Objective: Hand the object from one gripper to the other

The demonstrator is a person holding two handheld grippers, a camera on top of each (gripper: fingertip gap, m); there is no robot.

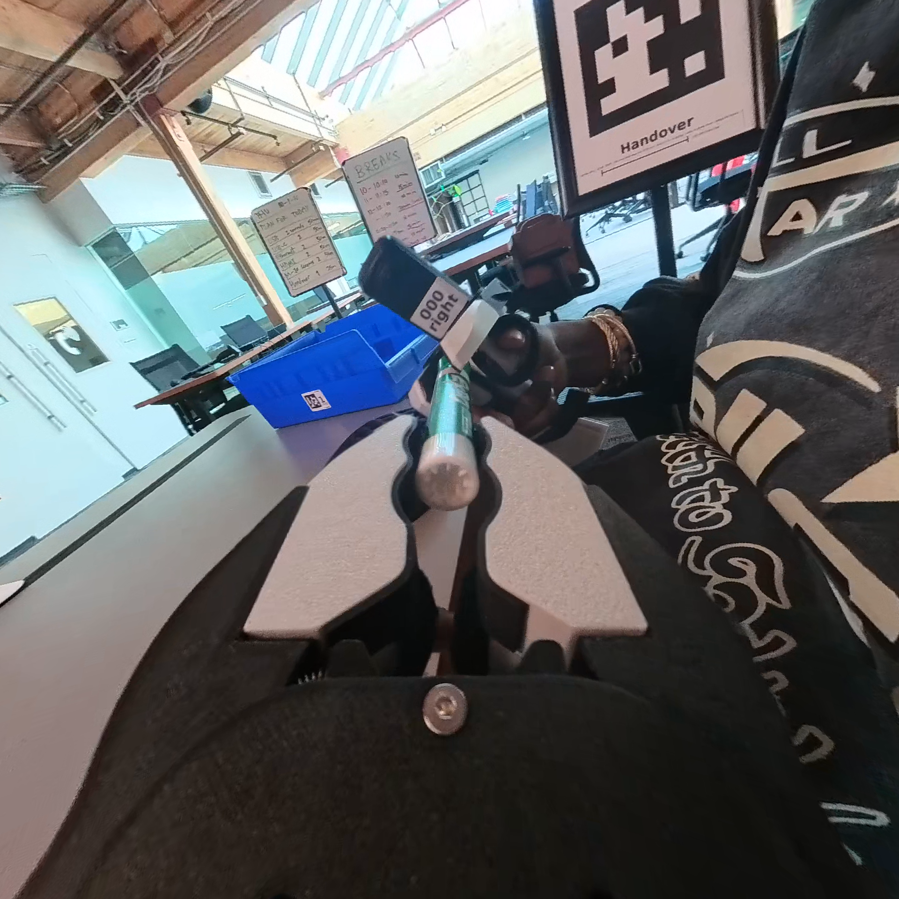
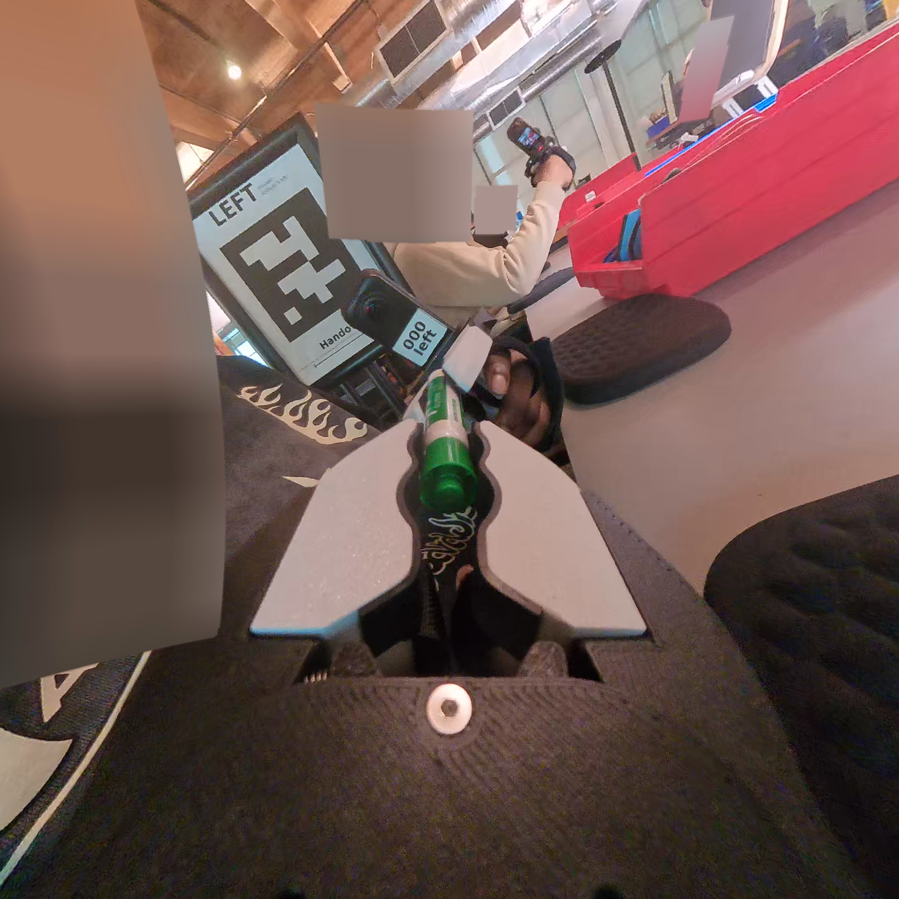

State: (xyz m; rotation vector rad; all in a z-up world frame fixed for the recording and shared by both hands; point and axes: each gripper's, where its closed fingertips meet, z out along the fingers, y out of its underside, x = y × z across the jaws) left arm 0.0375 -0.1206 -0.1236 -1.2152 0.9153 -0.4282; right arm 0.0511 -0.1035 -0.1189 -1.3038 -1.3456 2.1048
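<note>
Marker (image 1: 445,440) spanned both grippers, held in air near blue bin (image 1: 335,369). Left gripper (image 1: 445,455) clamped white end; right gripper (image 2: 445,457) clamped green cap end. Mid-handover, both gripping. Next move likely called for one gripper to release, then back away.

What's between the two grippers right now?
The green marker spans the gap, each end between one gripper's fingers: left gripper, right gripper. Both wrist views show it.

One marker (image 1: 446,428), two tongs (image 1: 445,438) (image 2: 445,438), two bins (image 1: 335,369) (image 2: 729,228).
</note>
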